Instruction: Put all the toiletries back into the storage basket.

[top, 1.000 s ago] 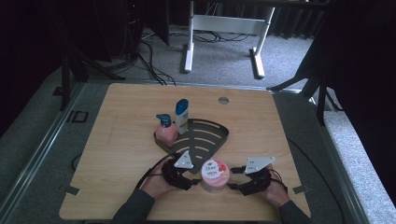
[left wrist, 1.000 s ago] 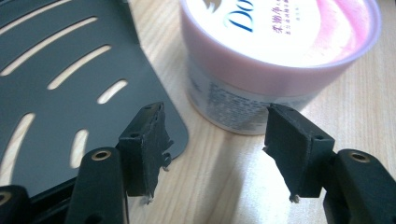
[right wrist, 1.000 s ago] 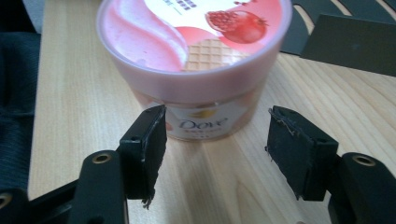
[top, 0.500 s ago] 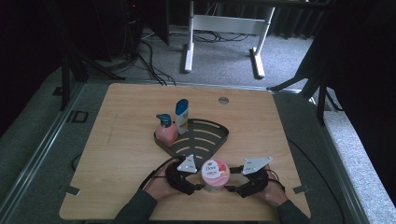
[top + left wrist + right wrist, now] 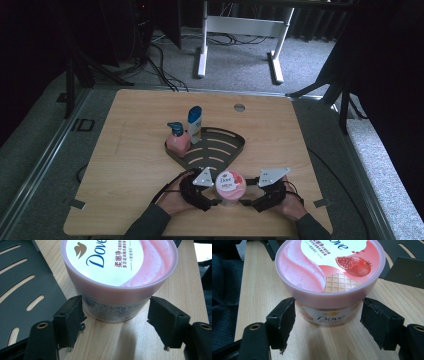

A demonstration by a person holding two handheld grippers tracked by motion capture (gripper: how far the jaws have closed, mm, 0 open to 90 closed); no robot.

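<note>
Light wooden table [image 5: 130, 150] sat on grey carpet in a dim room, white desk legs behind. Dove body scrub tub [image 5: 229, 186] stood near the front edge, just before the black slotted tray [image 5: 227, 145]. Left gripper [image 5: 115, 317] and right gripper [image 5: 328, 317] flanked it, jaws wide, roughly tub-width, gripping nothing.

left hand-held gripper [image 5: 216, 201]: black body, grey three-cornered plate on top, black cable trailing | right hand-held gripper [image 5: 246, 203]: same black build, same grey plate (small dark dots on it) | jaws: blocky black pads, ragged at the lower corners, round brass-ringed screw holes behind | sleeves: dark grey-green, reaching the wrists
</note>
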